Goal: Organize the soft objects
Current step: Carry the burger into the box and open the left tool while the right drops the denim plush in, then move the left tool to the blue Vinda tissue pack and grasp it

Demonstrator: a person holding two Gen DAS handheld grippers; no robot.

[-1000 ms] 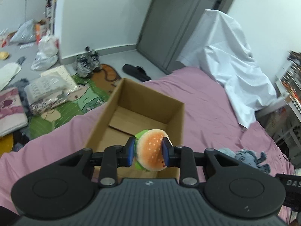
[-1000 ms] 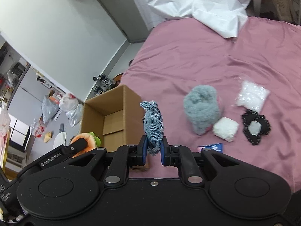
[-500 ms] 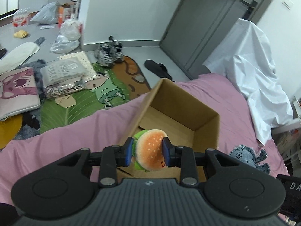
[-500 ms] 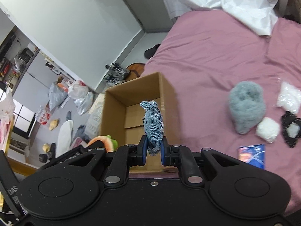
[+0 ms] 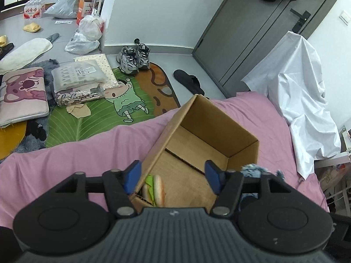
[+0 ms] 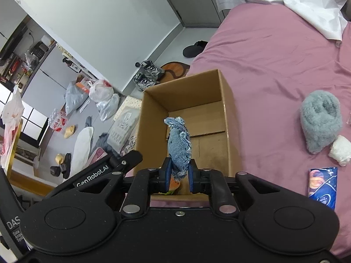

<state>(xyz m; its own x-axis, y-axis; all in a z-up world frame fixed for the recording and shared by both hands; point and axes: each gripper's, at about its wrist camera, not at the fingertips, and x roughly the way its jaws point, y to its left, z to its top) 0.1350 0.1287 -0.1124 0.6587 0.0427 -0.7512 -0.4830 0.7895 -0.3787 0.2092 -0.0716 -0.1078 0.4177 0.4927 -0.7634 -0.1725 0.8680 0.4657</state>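
An open cardboard box sits on the pink bed; it also shows in the right wrist view. My left gripper is open above the box's near end. The hamburger plush lies on its side inside the box below it, and a bit of it shows in the right wrist view. My right gripper is shut on a blue denim plush, held over the box's near edge. The denim plush peeks in at the right of the left wrist view.
On the bed right of the box lie a grey fluffy plush, a white soft ball and a blue packet. A white sheet covers something at the bed's far side. Shoes, bags and a mat cover the floor.
My left gripper opened and the hamburger plush dropped into the box. My right gripper moved left with the denim plush to above the box's near edge.
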